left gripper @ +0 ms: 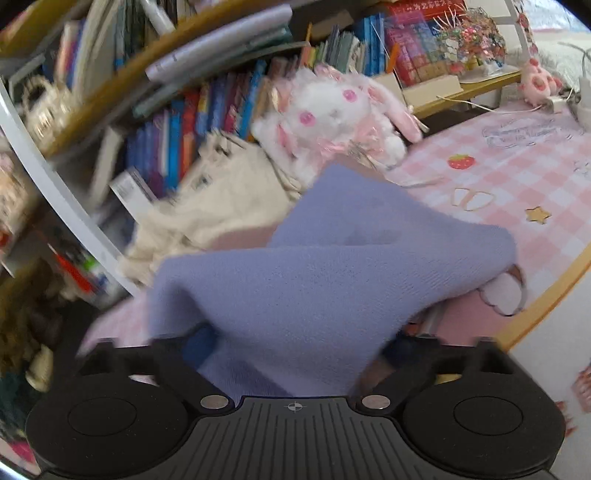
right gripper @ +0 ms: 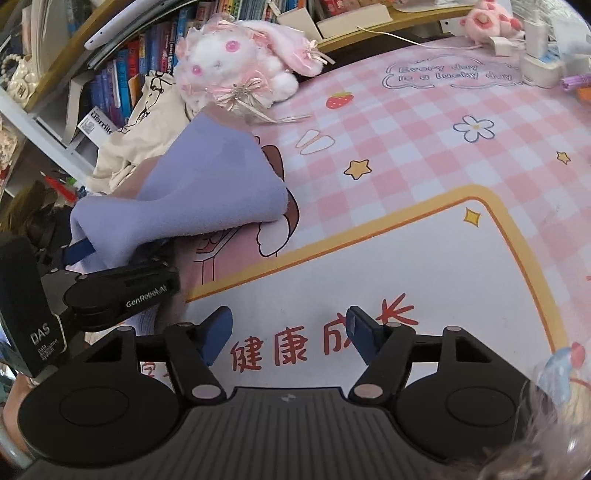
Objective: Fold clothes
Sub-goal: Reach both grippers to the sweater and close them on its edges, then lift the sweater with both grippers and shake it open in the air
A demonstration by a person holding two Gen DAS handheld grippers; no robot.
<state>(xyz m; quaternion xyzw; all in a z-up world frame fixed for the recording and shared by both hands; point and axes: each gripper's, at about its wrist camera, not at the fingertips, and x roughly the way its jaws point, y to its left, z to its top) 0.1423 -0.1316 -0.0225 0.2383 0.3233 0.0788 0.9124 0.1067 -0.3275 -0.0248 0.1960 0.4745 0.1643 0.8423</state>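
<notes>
A lilac fleece cloth (left gripper: 314, 277) fills the middle of the left wrist view. It is bunched and raised off the pink checked desk mat (left gripper: 498, 177). My left gripper (left gripper: 299, 350) sits under it; its blue fingers (left gripper: 199, 350) stand wide apart with the cloth draped over and between them. The right wrist view shows the same cloth (right gripper: 207, 184) at the left, one blue finger (right gripper: 79, 252) of the left gripper poking out beneath it. My right gripper (right gripper: 291, 332) is open and holds nothing, low over the mat's white panel (right gripper: 406, 266), to the right of the cloth.
A white and pink plush rabbit (right gripper: 236, 55) and a cream tote bag (right gripper: 147, 122) lie just behind the cloth, against a shelf of books (left gripper: 184, 122). Chargers and cables (right gripper: 535, 59) and a small pink plush (right gripper: 487, 18) sit at the far right.
</notes>
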